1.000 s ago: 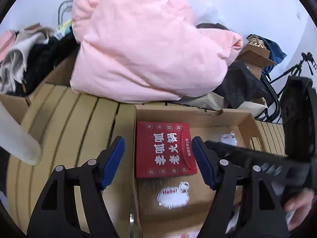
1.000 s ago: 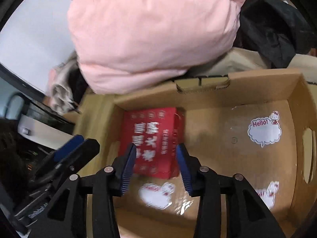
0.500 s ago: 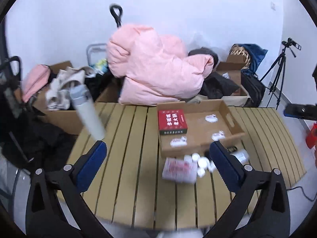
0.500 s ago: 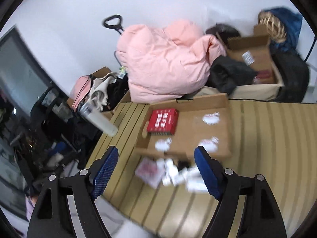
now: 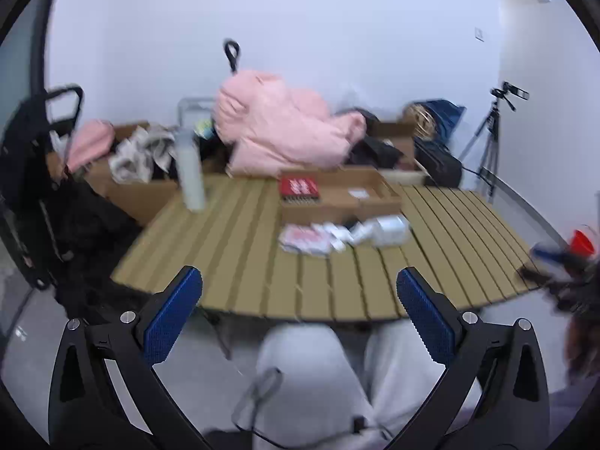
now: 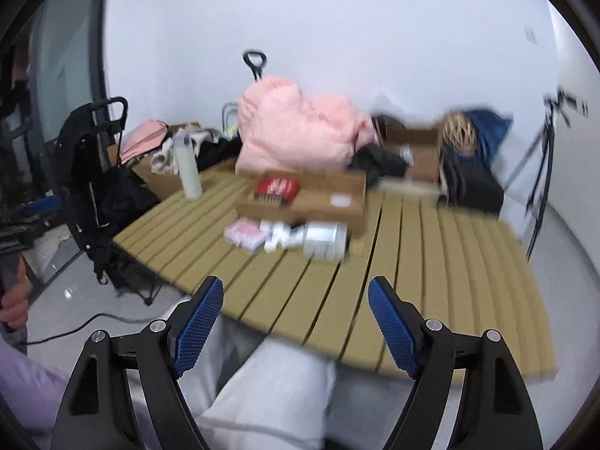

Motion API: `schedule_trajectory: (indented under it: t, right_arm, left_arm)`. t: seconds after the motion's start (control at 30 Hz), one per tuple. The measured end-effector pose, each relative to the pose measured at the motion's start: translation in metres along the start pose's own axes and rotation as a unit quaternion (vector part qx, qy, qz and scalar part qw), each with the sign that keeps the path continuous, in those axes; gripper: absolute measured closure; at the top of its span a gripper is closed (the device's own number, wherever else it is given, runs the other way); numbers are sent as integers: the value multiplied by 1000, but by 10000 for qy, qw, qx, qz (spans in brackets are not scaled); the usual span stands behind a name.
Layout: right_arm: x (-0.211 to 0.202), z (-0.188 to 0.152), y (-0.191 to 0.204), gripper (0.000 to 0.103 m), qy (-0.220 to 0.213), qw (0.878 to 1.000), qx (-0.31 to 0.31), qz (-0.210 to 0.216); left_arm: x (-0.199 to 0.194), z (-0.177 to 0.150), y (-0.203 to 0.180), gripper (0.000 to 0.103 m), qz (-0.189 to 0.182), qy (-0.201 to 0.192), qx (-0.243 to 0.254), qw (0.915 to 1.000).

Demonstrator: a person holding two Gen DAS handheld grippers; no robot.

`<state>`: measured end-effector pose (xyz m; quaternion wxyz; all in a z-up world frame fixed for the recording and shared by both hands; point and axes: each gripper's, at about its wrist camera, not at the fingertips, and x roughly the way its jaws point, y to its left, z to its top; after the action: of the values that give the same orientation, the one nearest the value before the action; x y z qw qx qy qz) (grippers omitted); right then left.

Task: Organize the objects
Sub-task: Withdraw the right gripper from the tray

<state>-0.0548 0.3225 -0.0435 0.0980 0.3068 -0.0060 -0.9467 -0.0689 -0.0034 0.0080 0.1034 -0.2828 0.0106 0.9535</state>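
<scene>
White walls back a slatted table point(image 5: 240, 258), with a pink quilt point(image 5: 285, 131) heaped at its far edge. Both grippers hang off the near edge over the person's grey trousers (blurred). The left gripper point(image 5: 300, 315) and right gripper point(image 6: 294, 322) have just spread wide, nothing between them. A red box point(image 6: 277, 187) lies in the carton point(image 6: 318, 202), packets point(image 6: 285, 236) just near of it, a white bottle point(image 6: 186, 167) far left.

White walls point(image 5: 300, 18), slatted wooden table point(image 5: 243, 262), tripod point(image 5: 491, 142).
</scene>
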Motion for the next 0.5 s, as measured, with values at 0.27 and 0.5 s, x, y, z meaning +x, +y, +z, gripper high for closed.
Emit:
schedule_trajectory:
  t: [0.27, 0.5]
  right_arm:
    - [32, -18, 9, 20, 361, 9993, -10, 129]
    - [51, -31, 5, 20, 310, 9990, 5, -315]
  left_arm:
    - [32, -12, -16, 0, -88, 506, 90, 9986]
    - [69, -19, -16, 0, -202, 818, 72, 9964]
